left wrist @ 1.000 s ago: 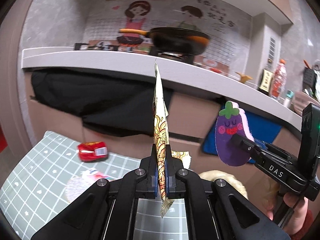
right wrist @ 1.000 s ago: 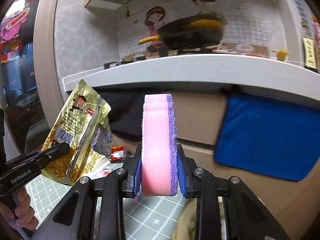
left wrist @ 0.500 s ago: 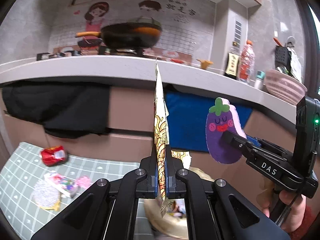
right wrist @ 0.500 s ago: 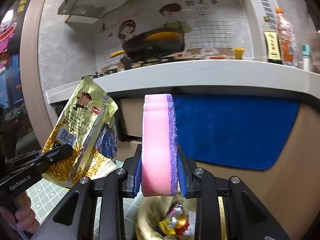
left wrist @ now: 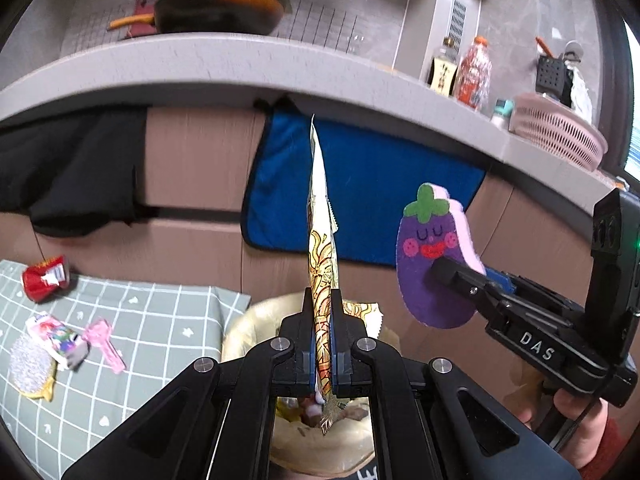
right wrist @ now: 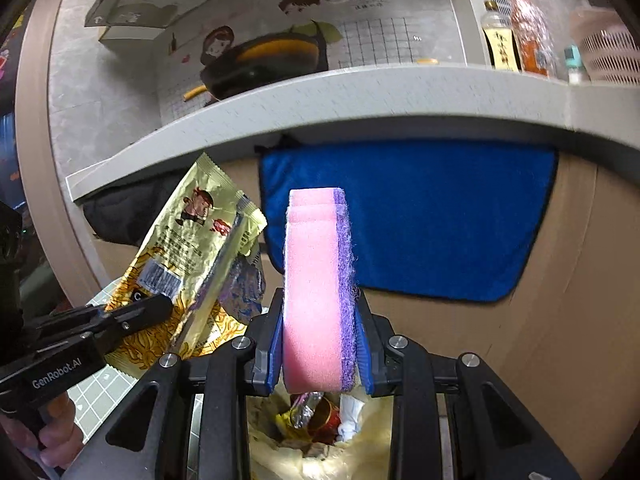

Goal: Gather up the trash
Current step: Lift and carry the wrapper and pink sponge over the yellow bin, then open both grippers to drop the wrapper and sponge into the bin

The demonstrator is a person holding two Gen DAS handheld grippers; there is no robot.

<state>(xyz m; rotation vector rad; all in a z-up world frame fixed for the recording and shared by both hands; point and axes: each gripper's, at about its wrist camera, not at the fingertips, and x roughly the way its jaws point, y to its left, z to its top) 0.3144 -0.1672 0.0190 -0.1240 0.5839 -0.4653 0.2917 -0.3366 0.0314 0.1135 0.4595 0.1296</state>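
behind everything runs a grey kitchen counter (left wrist: 248,60) with a dark pan (left wrist: 220,8) on it, and a blue towel (left wrist: 376,184) hangs on the brown front below. the left gripper (left wrist: 322,344) points forward and somewhat down, its jaws pressed together on a yellow snack wrapper (left wrist: 320,240), which stands upright on its edge between the pads. the right gripper (right wrist: 318,344) also tilts down a little; its jaws stand at a middle width and clamp the pink side and the purple side of an eggplant sponge (right wrist: 316,288). in the left wrist view this sponge (left wrist: 432,256) shows its smiling purple face, and a hand (left wrist: 576,432) holds the handle at the lower right. both grippers are above a trash bin (right wrist: 360,452) lined with a pale yellow bag, with wrappers already inside. the bin stands just beside the right edge of the checked grey mat (left wrist: 152,320). on the mat lie a crushed red can (left wrist: 46,278) near its far edge, a colourful packet (left wrist: 56,338), a pink piece (left wrist: 106,342) and a steel scrubber (left wrist: 30,366) near its left edge.
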